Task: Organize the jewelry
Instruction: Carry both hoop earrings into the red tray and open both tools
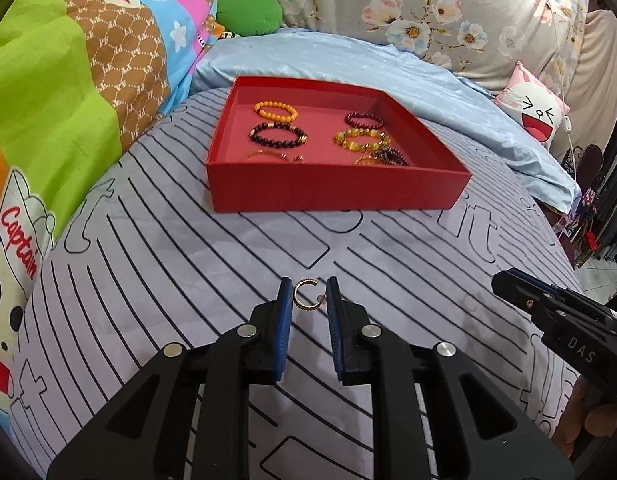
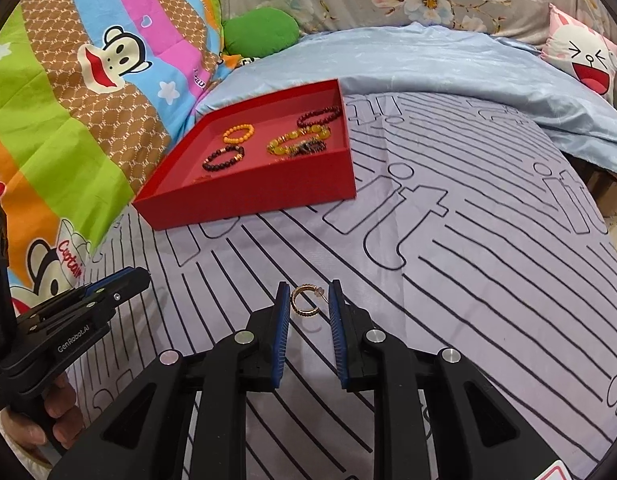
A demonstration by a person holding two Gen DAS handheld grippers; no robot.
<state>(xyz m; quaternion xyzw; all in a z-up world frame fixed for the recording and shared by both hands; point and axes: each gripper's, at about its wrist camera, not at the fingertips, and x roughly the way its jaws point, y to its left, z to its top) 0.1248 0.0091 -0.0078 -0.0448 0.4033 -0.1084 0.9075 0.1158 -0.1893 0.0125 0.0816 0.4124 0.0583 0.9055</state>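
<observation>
**Q.** What could go wrong from here?

**A.** Left side first. The hoop earring (image 1: 304, 296) lies flat on the striped bedsheet (image 1: 188, 280) between the fingers of the left gripper (image 1: 308, 292). It is thin and low, so the blue pads (image 1: 285, 320) may close over it rather than on it. They may also pinch the soft cloth along with it, or flick the hoop out forward. The right side carries the same risk. There a second hoop earring (image 2: 302, 300) sits between the fingers of the right gripper (image 2: 308, 294), with its post pointing toward the right pad. A squeeze on the post alone would probably let the hoop swing and drop on the way to the red tray (image 1: 336, 192), which lies ahead of both grippers and already holds beaded bracelets (image 1: 278, 136).

**Q.** How do the grippers stand?

**A.** Left gripper: jaws partly apart, a narrow gap bracketing its earring, nothing lifted. Contact with the pads cannot be told. Right gripper: a similar narrow gap, with the hoop just beside the left pad and resting on the sheet, not yet clamped.
</observation>
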